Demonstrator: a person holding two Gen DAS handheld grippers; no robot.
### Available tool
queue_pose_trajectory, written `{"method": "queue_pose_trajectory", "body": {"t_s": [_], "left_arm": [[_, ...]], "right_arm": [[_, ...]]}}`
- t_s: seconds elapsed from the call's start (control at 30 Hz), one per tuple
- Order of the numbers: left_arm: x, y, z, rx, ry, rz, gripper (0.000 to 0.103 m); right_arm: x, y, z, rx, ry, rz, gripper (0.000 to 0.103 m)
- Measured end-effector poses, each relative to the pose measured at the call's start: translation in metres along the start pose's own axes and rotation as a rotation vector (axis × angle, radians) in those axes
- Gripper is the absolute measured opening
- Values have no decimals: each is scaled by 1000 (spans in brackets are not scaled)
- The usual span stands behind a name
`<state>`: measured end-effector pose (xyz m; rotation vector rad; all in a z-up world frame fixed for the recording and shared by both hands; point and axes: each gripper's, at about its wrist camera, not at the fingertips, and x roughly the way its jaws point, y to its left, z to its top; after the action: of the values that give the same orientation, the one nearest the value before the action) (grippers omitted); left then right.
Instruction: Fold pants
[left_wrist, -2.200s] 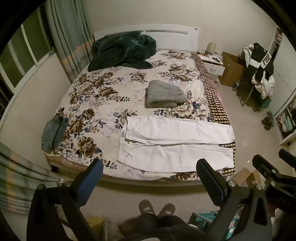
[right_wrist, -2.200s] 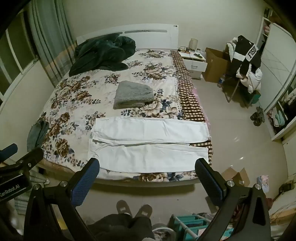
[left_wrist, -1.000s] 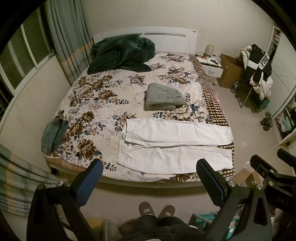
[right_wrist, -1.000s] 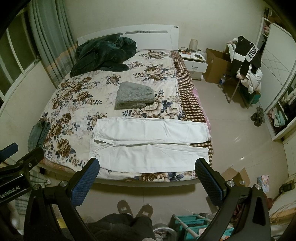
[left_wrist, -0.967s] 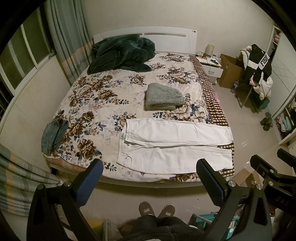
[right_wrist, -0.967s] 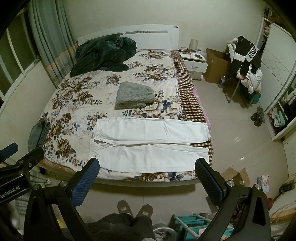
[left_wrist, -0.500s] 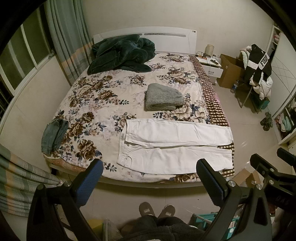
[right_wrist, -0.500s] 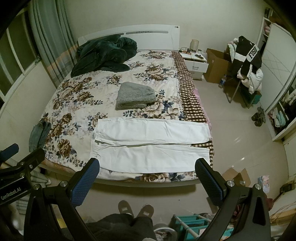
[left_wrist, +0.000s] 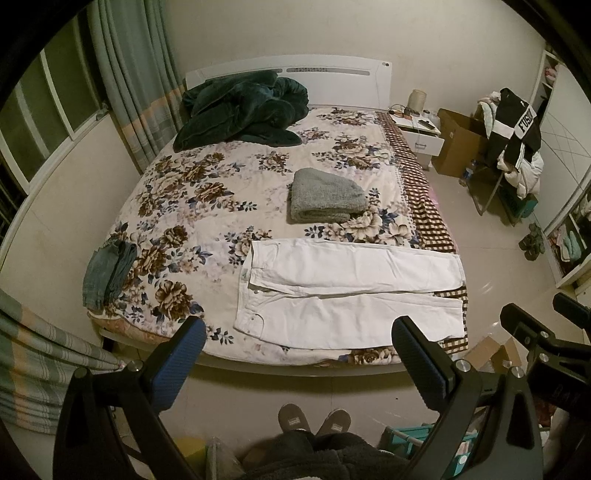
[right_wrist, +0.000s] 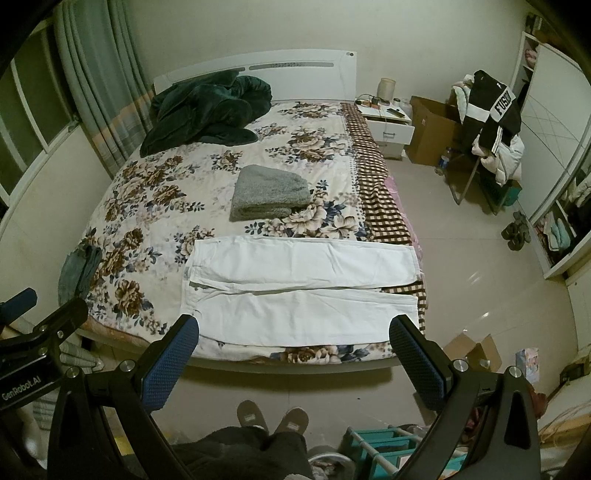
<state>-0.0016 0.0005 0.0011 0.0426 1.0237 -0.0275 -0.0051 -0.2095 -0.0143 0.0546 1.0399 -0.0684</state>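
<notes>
1. One pair of white cotton pants (left_wrist: 347, 295) (right_wrist: 299, 291).
2. One folded grey fleece blanket (left_wrist: 325, 195) (right_wrist: 269, 194).
3. One crumpled dark green plush duvet (left_wrist: 240, 110) (right_wrist: 207, 110).
4. One folded blue denim garment (left_wrist: 109, 273) (right_wrist: 79, 273).
5. One floral-covered bed (left_wrist: 184, 192) (right_wrist: 147, 184).
6. One white bedside cabinet (left_wrist: 421, 136) (right_wrist: 391, 129).
7. Two grey slippers (left_wrist: 314, 422) (right_wrist: 271, 415).

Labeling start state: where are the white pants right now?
The pants lie flat along the bed's near edge, waistband left, in front of the grey blanket.

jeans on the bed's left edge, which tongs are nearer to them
Left. The left tongs hang off the bed's foot on the side of the jeans; the right tongs sit further right, by the white pants' hems.
</notes>
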Motion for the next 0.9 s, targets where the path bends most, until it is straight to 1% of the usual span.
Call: {"method": "queue_pose_trajectory", "body": {"t_s": [0.47,0.7,0.77,0.8,0.87,0.9], "left_arm": [[0,0,0,-2,1,-3,103],[0,0,0,-6,-5,-2,103],[3,-11,18,-13,-12,0,103],[0,-17,33,-18,-37,21,103],[7,-20,68,-46,-103,73,103],[11,-19,77,-56,-130,90,103]], "right_arm": [[2,-6,-3,0,1,2,103],[7,-11,-4,5,16,14,103],[11,-20,-2,14,15,15,103],[12,-25,-1,22,11,12,103],[32,-37,-2,56,-9,9,103],[41,-42,1,69,-15,7,103]]}}
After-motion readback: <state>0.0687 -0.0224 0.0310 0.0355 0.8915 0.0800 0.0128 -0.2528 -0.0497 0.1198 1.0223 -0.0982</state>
